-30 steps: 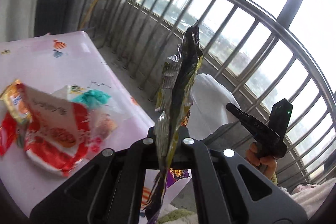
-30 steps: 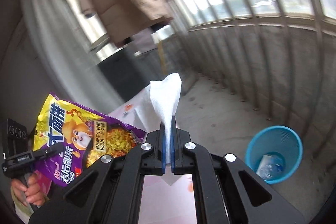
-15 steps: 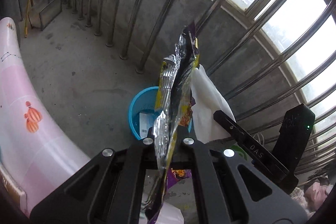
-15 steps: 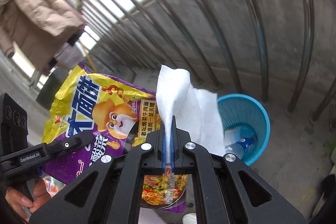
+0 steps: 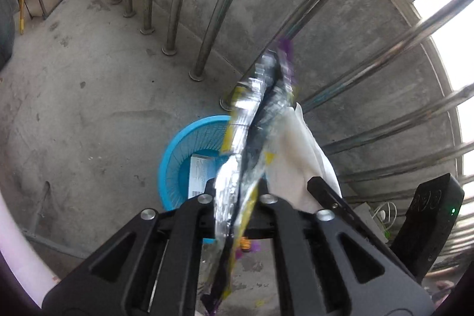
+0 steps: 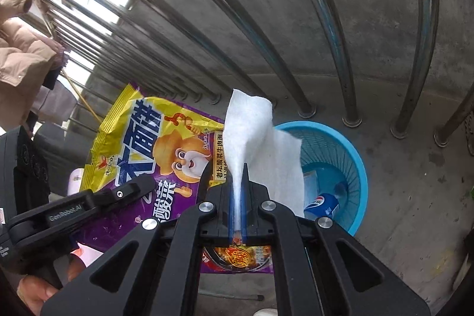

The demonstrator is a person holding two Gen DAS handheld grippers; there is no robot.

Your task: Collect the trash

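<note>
Both wrappers now above bin (image 6: 352, 156) — table gone.

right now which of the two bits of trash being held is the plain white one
The tissue, pinched in the right gripper. It is blank white and soft, while the noodle wrapper at the left gripper is yellow and purple with print.

Purple-yellow noodle packet (image 6: 154, 156), cartoon face; white tissue (image 6: 254, 135); blue mesh bin (image 6: 346, 165).

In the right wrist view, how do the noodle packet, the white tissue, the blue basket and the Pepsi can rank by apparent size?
1. noodle packet
2. blue basket: similar, but farther away, so unsure
3. white tissue
4. Pepsi can, partly hidden
</note>
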